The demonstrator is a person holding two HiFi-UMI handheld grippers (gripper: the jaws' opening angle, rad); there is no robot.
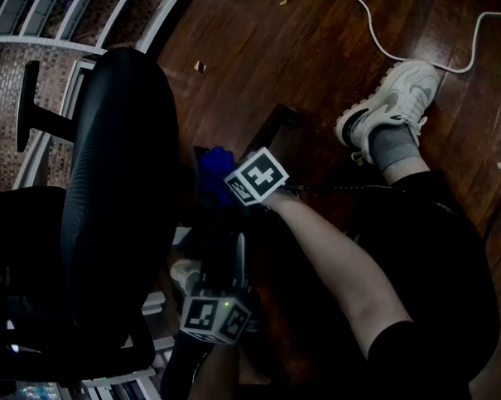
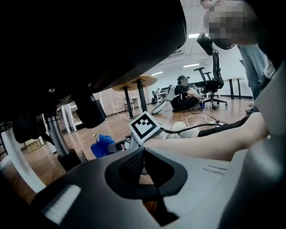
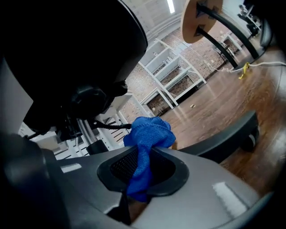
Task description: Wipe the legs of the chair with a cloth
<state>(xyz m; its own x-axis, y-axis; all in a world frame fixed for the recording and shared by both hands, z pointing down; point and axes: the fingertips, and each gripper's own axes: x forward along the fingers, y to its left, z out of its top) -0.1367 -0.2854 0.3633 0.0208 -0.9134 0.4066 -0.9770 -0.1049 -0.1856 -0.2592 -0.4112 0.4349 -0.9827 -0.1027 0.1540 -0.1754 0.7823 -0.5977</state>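
Observation:
A black office chair fills the left of the head view. One of its base legs runs over the wooden floor to a caster. My right gripper is shut on a bunched blue cloth, held close to the chair's centre column under the seat. From above, the cloth shows just beyond the right gripper and its marker cube. My left gripper sits behind it, low under the seat, jaws together with nothing between them. From there I see the cloth ahead.
The person's white shoe rests on the wooden floor beside a white cable. White racks stand behind the chair. Farther off are a round table, another chair, a seated person and a standing person.

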